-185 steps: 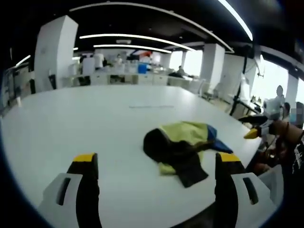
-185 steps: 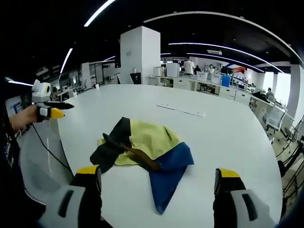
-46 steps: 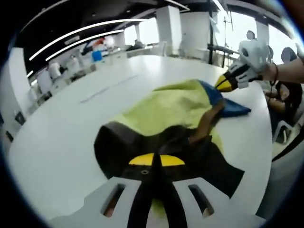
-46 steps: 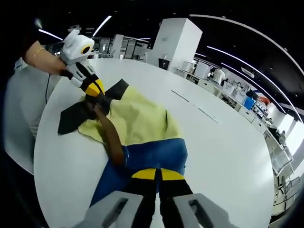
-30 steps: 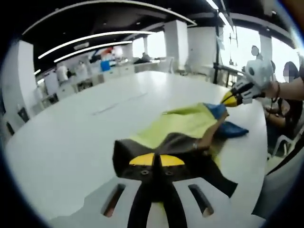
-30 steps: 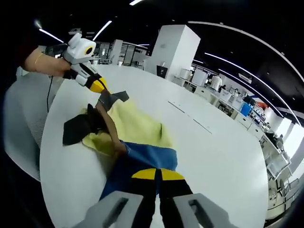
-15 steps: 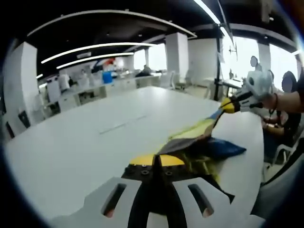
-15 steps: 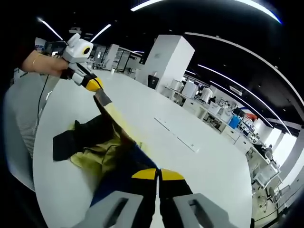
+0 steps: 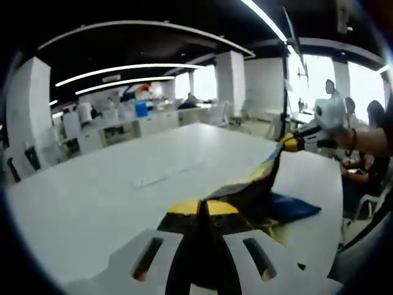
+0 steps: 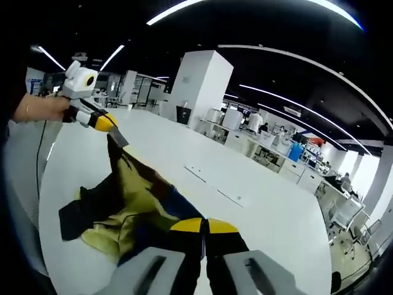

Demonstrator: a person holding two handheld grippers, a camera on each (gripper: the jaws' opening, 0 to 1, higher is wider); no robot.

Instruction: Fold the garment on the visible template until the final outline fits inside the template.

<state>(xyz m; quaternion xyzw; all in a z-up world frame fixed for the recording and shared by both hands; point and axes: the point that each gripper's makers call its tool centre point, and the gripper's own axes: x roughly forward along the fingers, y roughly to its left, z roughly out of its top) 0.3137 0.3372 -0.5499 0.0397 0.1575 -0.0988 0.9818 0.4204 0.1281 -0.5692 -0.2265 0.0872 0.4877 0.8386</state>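
Observation:
The garment [image 10: 132, 203], yellow with black and blue parts, is held up off the white table [image 10: 258, 203], stretched between both grippers, and its lower part still rests on the top. My right gripper [image 10: 203, 226] is shut on one end. My left gripper [image 10: 104, 121], held by a hand, is shut on the far end. In the left gripper view, my left gripper [image 9: 200, 208] is shut on the dark cloth. From there the garment [image 9: 255, 184] runs up to my right gripper [image 9: 290, 143], and a blue part [image 9: 288, 206] lies on the table [image 9: 92, 196].
Thin pale marks lie on the table [image 10: 216, 187], beyond the garment, and also show as marks [image 9: 163, 177] in the left gripper view. Desks, pillars and people stand around the room. The table's curved edge runs close to the person's side.
Both grippers have risen and drawn apart, lifting the garment from a flat heap on the table into a taut hanging span. Both stayed shut over the last 1.5 s.

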